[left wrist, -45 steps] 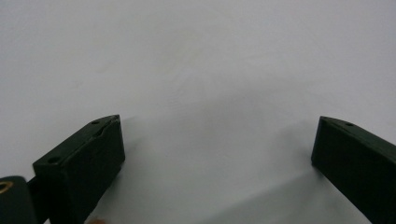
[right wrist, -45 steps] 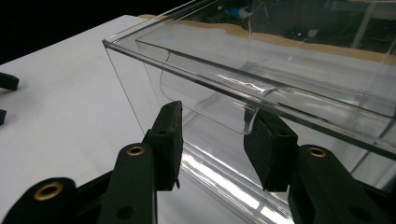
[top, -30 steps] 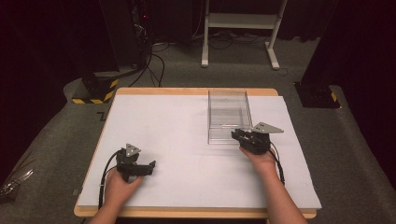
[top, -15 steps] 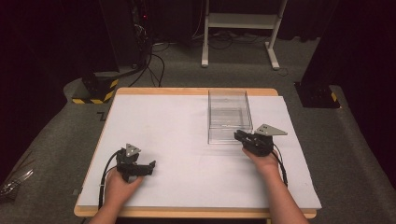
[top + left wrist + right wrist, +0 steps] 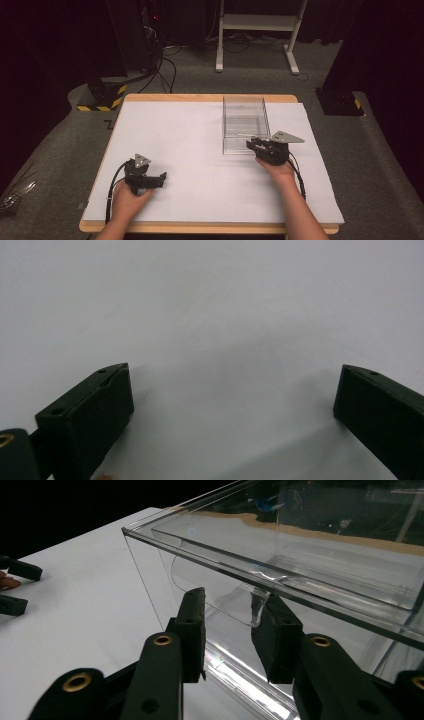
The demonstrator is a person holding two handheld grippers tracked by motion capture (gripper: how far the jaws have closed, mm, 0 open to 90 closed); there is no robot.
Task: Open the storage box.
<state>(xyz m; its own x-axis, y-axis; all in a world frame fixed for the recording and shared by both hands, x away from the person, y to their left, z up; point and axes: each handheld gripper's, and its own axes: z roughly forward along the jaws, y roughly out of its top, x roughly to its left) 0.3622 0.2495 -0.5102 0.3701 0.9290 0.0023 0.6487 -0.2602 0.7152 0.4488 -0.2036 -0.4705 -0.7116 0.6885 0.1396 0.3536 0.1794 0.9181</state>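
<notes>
Two claws on my screen: the right claw (image 5: 227, 630) sits half-open at the near end of the clear rectangular plastic box (image 5: 244, 124), its jaws flanking the curved clear handle tab (image 5: 220, 592) without gripping; the box's long axis runs straight away from it. The left claw (image 5: 150, 178) rests wide open, empty, well apart on the white surface (image 5: 190, 150).

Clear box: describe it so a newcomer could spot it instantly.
On the white table, look to the far right half. The clear box stands there, open-topped and see-through, with the right gripper at its near wall. It is the one transparent thing on the table.
</notes>
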